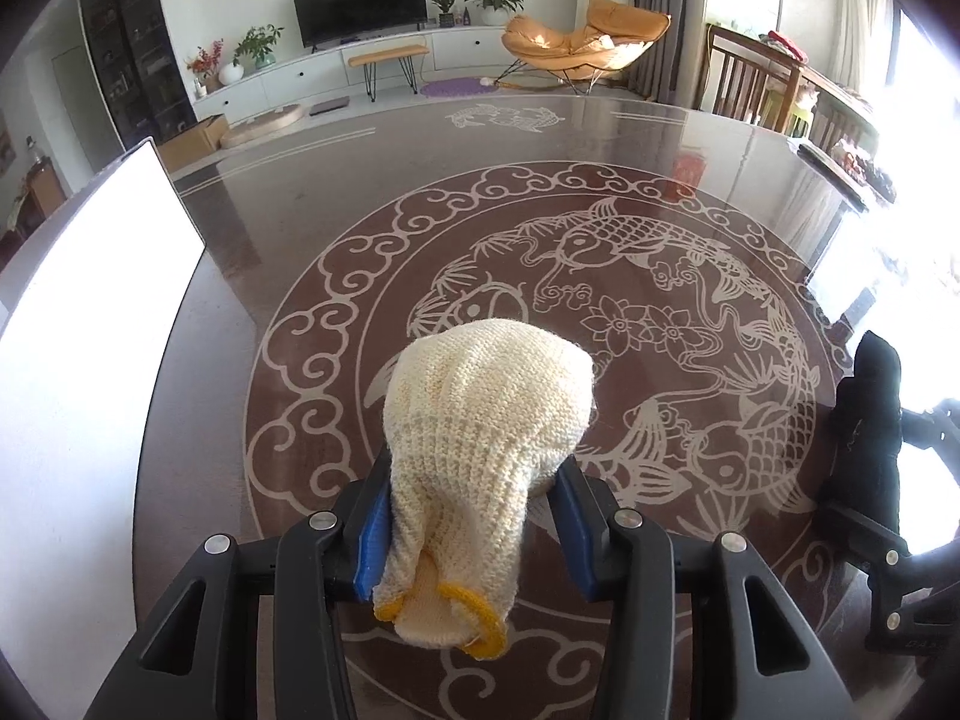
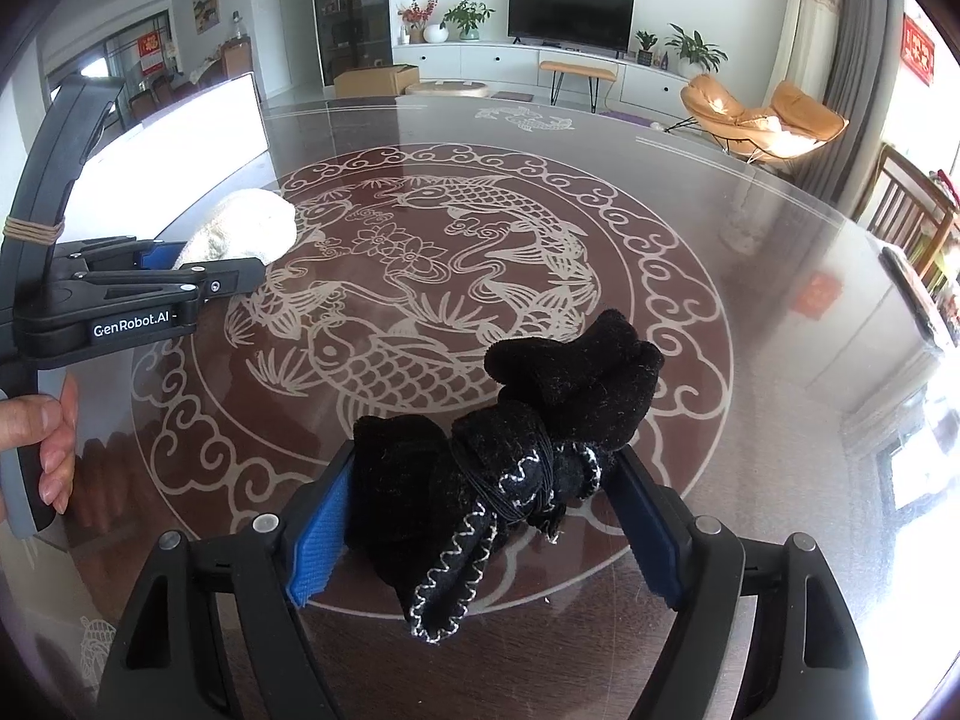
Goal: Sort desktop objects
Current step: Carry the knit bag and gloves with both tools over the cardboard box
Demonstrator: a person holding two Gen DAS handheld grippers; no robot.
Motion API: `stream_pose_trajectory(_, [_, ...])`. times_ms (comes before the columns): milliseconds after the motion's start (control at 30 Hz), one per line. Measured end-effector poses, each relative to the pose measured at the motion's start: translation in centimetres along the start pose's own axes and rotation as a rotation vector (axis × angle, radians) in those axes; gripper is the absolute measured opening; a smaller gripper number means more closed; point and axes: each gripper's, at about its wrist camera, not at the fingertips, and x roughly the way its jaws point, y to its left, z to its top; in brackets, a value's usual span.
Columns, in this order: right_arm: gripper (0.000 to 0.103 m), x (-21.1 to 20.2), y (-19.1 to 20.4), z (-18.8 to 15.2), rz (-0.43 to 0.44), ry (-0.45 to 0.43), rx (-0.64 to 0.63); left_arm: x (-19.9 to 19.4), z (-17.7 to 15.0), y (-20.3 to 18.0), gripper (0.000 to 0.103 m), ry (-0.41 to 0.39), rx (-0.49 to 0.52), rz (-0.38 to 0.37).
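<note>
A cream knitted glove [image 1: 486, 396] with a yellow cuff sits between the blue pads of my left gripper [image 1: 477, 462], which is shut on it; the cuff hangs toward the camera. The right wrist view shows this left gripper [image 2: 228, 267] at the left, the cream glove [image 2: 246, 228] sticking out ahead of it. A bunched black glove [image 2: 528, 438] with white stitching lies on the glass table [image 2: 750, 312] between the jaws of my right gripper [image 2: 486, 453]. The jaws stand wide: the left pad touches the glove and a gap shows at the right pad. In the left wrist view, the black glove [image 1: 870, 408] and right gripper [image 1: 888, 480] are at the right edge.
A bright white panel [image 1: 90, 360] stands along the table's left side and shows again in the right wrist view [image 2: 198, 120]. A smaller white item [image 1: 840, 282] and a dark flat thing [image 1: 840, 174] sit at the right edge. A person's hand [image 2: 48, 438] grips the left handle.
</note>
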Motion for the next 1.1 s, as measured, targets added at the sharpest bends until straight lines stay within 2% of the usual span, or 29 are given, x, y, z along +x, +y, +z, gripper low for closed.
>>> stream_pose_trajectory(33, [0.078, 0.1, 0.1, 0.7, 0.006, 0.050, 0.005, -0.5, 0.7, 0.3, 0.040, 0.042, -0.013, -0.020])
stream_pose_trajectory(100, [0.060, 0.1, -0.1, 2.6, 0.044, 0.169, 0.045, -3.5, 1.8, 0.6, 0.040, 0.039, -0.017, -0.020])
stream_pose_trajectory(233, [0.059, -3.6, -0.6, 5.6, 0.113, 0.244, 0.107, -10.9, 3.0, 0.5, 0.040, 0.039, -0.022, -0.020])
stream_pose_trajectory(367, [0.059, -9.5, -0.3, 7.0, 0.177, 0.245, 0.104, -19.2, 2.3, 1.4, 0.040, 0.013, -0.080, -0.012])
stream_pose_trajectory(533, [0.059, -13.4, 0.4, 5.2, 0.223, 0.320, 0.044, -26.6, -1.2, 4.8, 0.040, 0.031, -0.224, 0.035])
stream_pose_trajectory(733, [0.059, -15.1, 2.2, 2.2, 0.271, 0.437, -0.056, -31.3, -5.9, 10.6, 0.040, 0.045, -0.414, 0.135])
stream_pose_trajectory(867, [0.059, -16.5, 6.9, 5.0, 0.326, 0.404, -0.147, -32.3, -7.3, 14.9, 0.040, 0.045, -0.500, 0.173])
stream_pose_trajectory(1000, [0.059, -18.0, 14.1, 12.1, 0.403, 0.303, -0.211, -32.6, -7.1, 18.8, 0.040, 0.022, -0.539, 0.194])
stream_pose_trajectory(1100, [0.059, -18.7, 20.1, 17.6, 0.448, 0.241, -0.270, -32.2, -6.6, 21.3, 0.040, 0.036, -0.556, 0.210])
